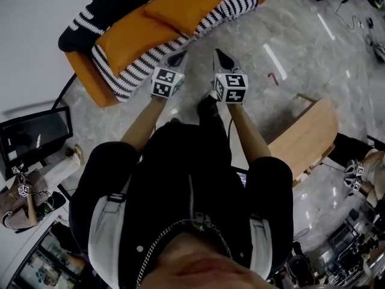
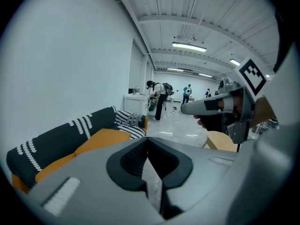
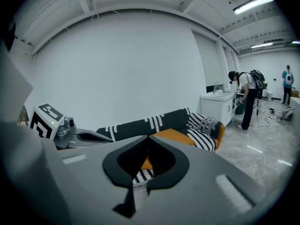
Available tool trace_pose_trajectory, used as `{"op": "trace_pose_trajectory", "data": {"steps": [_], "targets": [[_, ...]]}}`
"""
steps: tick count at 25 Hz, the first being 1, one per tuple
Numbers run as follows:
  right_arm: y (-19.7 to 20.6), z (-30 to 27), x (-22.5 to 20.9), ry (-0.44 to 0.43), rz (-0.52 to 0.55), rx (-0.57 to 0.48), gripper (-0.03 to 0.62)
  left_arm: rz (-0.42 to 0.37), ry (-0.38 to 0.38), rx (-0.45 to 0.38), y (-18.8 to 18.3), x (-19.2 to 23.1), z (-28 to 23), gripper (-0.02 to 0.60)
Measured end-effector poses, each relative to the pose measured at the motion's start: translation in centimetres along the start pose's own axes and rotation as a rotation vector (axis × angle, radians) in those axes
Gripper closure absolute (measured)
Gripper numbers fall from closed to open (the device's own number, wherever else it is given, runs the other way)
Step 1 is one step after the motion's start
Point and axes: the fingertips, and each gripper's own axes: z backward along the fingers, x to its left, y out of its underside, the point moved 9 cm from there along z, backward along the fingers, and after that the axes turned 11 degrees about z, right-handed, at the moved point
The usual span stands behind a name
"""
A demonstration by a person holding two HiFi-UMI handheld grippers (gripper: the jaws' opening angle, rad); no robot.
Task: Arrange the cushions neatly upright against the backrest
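**Two clenched grippers at the sofa's front edge**

Both grippers are clenched on nothing. The left gripper (image 1: 179, 55) and right gripper (image 1: 220, 54) reach out side by side from the person, jaws together. They point over a strip of grey floor (image 1: 283, 47) at the sofa (image 1: 90, 77). The left one is nearer, its tip just beside the striped fabric (image 1: 138, 74) along the seat's front edge. The right tip hangs over bare floor.

Ahead, the left orange cushion (image 1: 129, 38) and the right orange cushion (image 1: 183, 3) lie flat on the seat, not upright. They sit end to end along the sofa's long axis, which in the head view runs from lower left to upper right. Beyond them is the dark backrest (image 1: 99, 11), then the wall.

Each cushion, I judge, must tip up and away from the grippers, and the jaws must open first. Floor is open to the sofa's right. A wooden stool (image 1: 307, 134) stands well apart, behind the right hand.
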Motion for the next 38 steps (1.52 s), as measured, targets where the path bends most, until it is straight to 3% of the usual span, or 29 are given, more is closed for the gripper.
{"op": "trace_pose_trajectory", "data": {"steps": [9,18,22,25,38], "targets": [[-2.5,-5.4,-8.0,-0.160,0.086,0.013,0.591,0.065,-0.156,-0.001,-2.1,0.9,-6.1,0.572],[-3.5,-10.9,-12.1,-0.218,0.129,0.031,0.591,0.114,-0.229,-0.018,-3.2,3.7,-10.8,0.572],[-4.1,-15.5,-15.1,-0.248,0.162,0.051,0.591,0.150,-0.251,-0.046,-4.1,5.4,-15.2,0.572],[-5.3,-18.7,-17.2,-0.318,0.202,0.074,0.591,0.203,-0.301,-0.054,-4.6,6.2,-17.9,0.572],[-13.0,-33.3,-21.5,-0.458,0.289,0.098,0.591,0.322,-0.434,-0.070,-10.2,14.1,-24.0,0.572]]}}
